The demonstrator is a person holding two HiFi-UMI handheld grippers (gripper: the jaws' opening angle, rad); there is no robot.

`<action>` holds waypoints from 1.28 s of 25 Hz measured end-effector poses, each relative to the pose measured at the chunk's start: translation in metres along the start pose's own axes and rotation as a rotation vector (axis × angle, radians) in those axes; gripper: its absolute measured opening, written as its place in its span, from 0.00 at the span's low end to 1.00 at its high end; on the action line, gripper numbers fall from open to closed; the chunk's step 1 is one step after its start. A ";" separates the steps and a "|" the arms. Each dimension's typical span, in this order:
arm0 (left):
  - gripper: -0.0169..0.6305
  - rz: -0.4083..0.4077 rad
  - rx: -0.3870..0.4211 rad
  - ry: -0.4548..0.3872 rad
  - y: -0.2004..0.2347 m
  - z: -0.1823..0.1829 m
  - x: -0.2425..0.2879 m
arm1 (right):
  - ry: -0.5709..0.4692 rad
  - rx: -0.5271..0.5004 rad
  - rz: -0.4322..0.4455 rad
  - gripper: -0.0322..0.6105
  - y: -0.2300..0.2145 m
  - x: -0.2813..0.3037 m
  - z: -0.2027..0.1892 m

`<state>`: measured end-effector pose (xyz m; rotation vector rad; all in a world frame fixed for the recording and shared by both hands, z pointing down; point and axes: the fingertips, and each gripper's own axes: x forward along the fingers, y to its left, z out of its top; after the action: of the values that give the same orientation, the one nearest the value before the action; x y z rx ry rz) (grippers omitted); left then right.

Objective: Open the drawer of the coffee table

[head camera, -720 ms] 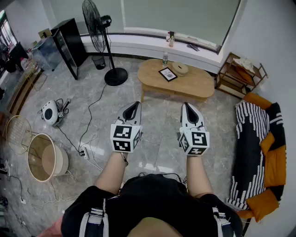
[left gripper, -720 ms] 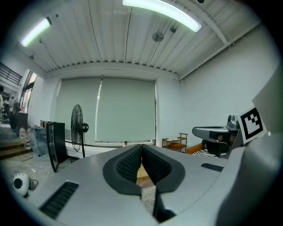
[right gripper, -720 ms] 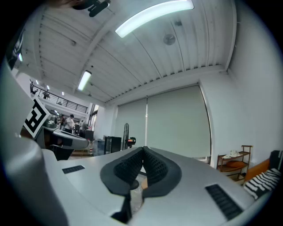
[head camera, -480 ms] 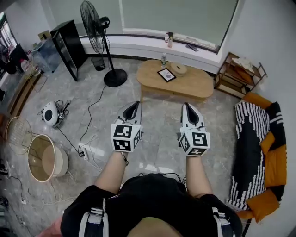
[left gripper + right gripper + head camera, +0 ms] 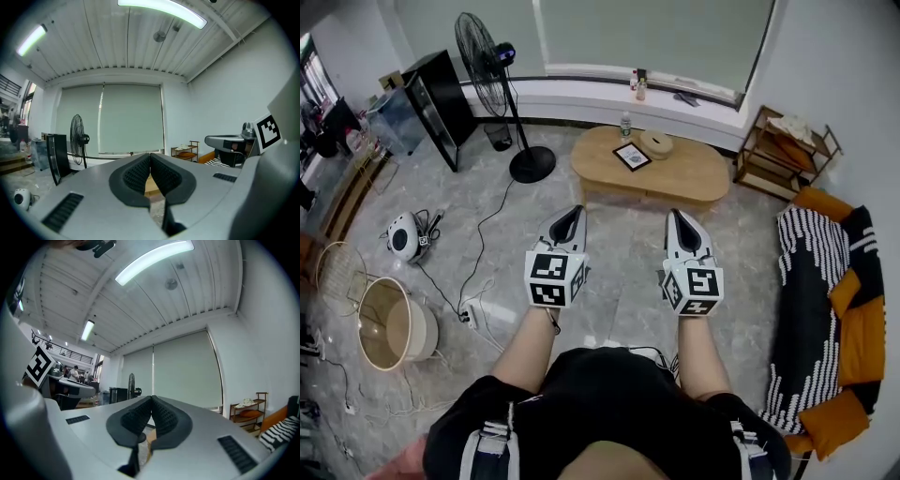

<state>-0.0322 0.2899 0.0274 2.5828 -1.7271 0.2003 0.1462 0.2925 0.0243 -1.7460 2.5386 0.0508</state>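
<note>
A round beige bin sits on the floor at 9 o'clock in the head view, and a standing fan is at 11. The left gripper is held out over the floor, its jaws pressed together with nothing between them. Well ahead of both grippers, at 12 o'clock, stands the oval wooden coffee table, bearing a framed picture and a bottle; its drawer cannot be made out. The right gripper is likewise closed and empty. A striped throw covers the orange sofa at 3 o'clock.
</note>
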 end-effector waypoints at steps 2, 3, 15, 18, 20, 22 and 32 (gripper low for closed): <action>0.06 0.005 0.004 0.006 -0.011 -0.001 0.006 | 0.007 0.004 0.010 0.08 -0.011 -0.002 -0.004; 0.06 0.008 0.006 0.009 -0.016 -0.002 0.008 | 0.010 0.007 0.016 0.07 -0.016 -0.004 -0.006; 0.06 0.036 0.010 -0.020 -0.019 -0.002 0.056 | 0.009 -0.010 0.054 0.08 -0.049 0.033 -0.013; 0.06 0.031 0.008 -0.030 -0.002 -0.009 0.081 | 0.014 -0.020 0.054 0.07 -0.051 0.060 -0.027; 0.06 0.028 0.006 -0.032 0.011 -0.014 0.106 | 0.019 -0.021 0.047 0.07 -0.058 0.084 -0.036; 0.06 0.018 -0.003 -0.029 0.028 -0.020 0.137 | 0.027 -0.018 0.037 0.07 -0.066 0.113 -0.046; 0.06 -0.101 -0.011 -0.018 0.149 -0.008 0.339 | 0.079 -0.034 -0.015 0.07 -0.098 0.331 -0.070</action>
<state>-0.0426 -0.0781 0.0694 2.6633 -1.5928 0.1643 0.1176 -0.0559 0.0727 -1.8150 2.5938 0.0256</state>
